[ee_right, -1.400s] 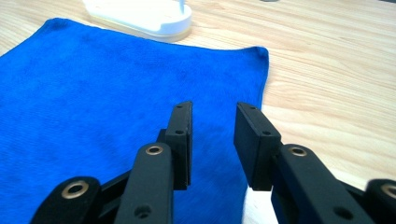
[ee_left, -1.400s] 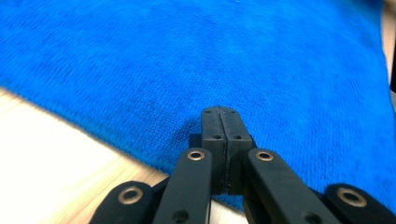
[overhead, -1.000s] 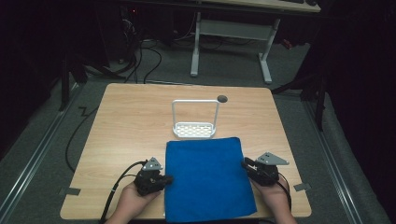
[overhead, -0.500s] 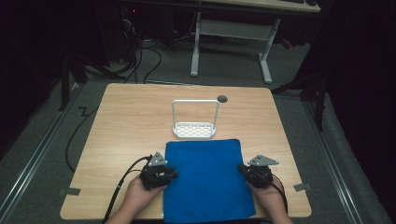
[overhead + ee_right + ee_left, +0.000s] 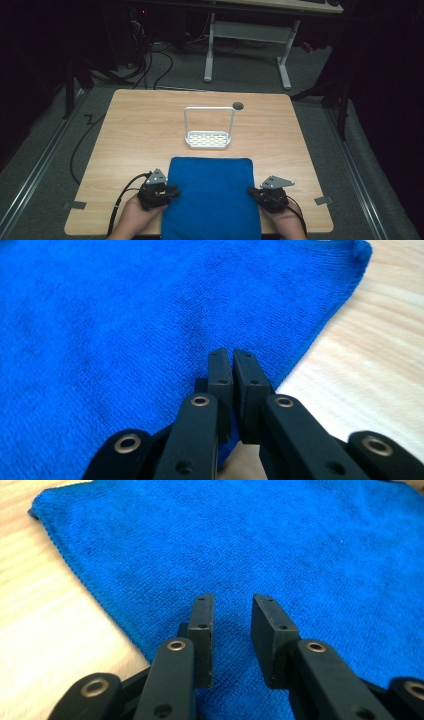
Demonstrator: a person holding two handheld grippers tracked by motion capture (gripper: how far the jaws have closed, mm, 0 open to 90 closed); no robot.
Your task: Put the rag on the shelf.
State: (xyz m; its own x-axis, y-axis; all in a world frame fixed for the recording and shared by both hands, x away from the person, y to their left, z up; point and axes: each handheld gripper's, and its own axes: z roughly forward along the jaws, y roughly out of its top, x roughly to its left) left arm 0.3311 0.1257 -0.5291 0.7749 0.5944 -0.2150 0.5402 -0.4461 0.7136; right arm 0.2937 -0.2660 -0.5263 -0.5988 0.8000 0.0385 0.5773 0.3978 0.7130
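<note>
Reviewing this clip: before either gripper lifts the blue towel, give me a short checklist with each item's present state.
1. Blue towel lies flat on the table: ok.
2. Left gripper at the towel's left edge, jaws apart over the cloth: ok.
3. Right gripper at the right edge: ok.
4. Right jaws hold cloth: cannot tell; they are nearly closed, with no fabric seen between them.
5. White rack stands apart from the towel's far edge: ok.
</note>
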